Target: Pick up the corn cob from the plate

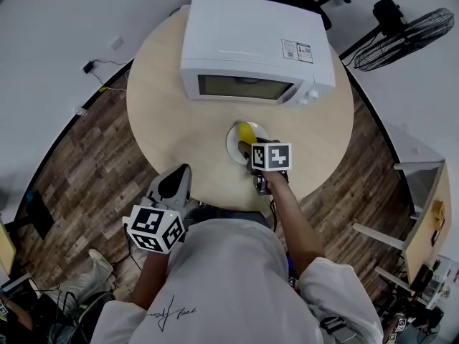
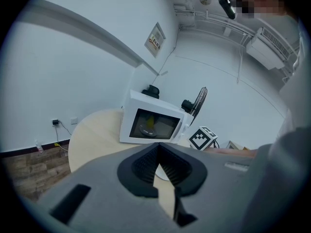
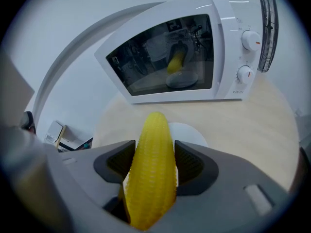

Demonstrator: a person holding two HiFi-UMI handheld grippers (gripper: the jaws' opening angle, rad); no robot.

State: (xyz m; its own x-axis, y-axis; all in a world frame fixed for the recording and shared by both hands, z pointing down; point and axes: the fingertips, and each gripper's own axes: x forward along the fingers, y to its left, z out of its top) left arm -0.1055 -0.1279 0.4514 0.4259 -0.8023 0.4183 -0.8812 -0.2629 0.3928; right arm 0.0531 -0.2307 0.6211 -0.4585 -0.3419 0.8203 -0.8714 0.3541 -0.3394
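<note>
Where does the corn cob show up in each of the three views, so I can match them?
Head view: corn cob at centre, at the plate, just ahead of the right gripper.
Left gripper view: the cob itself is not seen.
Right gripper view: bottom centre, clamped between the jaws.
Shared landmark: the white microwave, behind the cob.
</note>
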